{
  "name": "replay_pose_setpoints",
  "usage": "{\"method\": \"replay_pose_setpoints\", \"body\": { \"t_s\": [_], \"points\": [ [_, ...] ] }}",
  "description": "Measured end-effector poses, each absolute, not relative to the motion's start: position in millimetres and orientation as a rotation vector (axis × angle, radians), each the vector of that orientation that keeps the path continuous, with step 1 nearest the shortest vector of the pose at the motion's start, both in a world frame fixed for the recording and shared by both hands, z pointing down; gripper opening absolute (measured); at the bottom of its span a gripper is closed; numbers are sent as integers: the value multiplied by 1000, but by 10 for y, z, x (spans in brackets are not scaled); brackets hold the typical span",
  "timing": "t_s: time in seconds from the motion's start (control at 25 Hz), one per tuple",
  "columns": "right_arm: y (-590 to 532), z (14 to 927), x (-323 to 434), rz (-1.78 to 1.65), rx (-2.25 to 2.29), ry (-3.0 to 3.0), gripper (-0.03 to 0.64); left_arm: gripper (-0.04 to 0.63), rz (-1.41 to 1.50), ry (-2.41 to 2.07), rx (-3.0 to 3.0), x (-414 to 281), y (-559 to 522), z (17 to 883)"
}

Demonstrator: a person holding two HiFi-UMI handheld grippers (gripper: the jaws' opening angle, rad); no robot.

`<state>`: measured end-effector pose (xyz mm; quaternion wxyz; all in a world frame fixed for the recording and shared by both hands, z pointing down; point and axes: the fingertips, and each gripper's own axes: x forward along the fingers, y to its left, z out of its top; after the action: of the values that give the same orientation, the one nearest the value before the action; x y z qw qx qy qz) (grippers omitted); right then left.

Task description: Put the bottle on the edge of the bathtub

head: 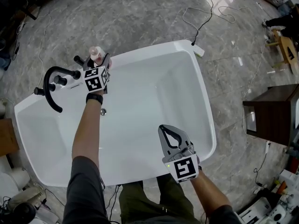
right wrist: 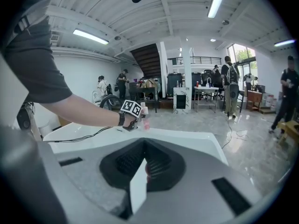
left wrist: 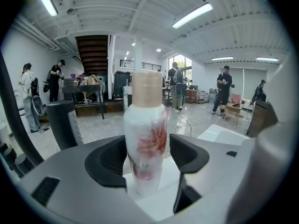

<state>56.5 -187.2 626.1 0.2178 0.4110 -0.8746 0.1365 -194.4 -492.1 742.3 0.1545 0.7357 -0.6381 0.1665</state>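
Left gripper (left wrist: 147, 154) jaws stand spread either side of the bottle (left wrist: 145, 134), a slim gap at 1 pad. The bottle stands upright on the bathtub (head: 154, 48) rim beside a black faucet (head: 49, 85). It bears a red flower print and no legible writing. Right gripper (right wrist: 142, 164), clenched and empty, hangs over the near rim, with open basin between the 2 grippers.

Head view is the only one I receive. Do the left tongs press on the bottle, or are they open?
Observer: Open. In the left gripper view the left tongs stand apart, and a gap shows between the bottle and one pad.
Operator: Does the bottle stand upright?
Observer: Yes, upright, with its base on the white bathtub edge.
Operator: And the right tongs?
Observer: The right gripper view shows the right tongs shut, pads together, gripping nothing.
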Motion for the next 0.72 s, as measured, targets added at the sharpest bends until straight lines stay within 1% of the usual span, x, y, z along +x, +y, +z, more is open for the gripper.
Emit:
{"method": "replay_pose_setpoints", "body": {
  "t_s": [0.36,0.56,0.72],
  "points": [
    [-1909,6212,534,373,1151,-2433,2,298,514,-1823,2114,-1984,-4702,7431],
    [-1933,6090,465,346,1149,-2450,2,296,502,-1799,2102,-1997,-4364,7389],
    [-1968,5892,378,334,1177,-2483,2,286,498,-1769,2118,-1950,-4018,7192]
  ]
}}
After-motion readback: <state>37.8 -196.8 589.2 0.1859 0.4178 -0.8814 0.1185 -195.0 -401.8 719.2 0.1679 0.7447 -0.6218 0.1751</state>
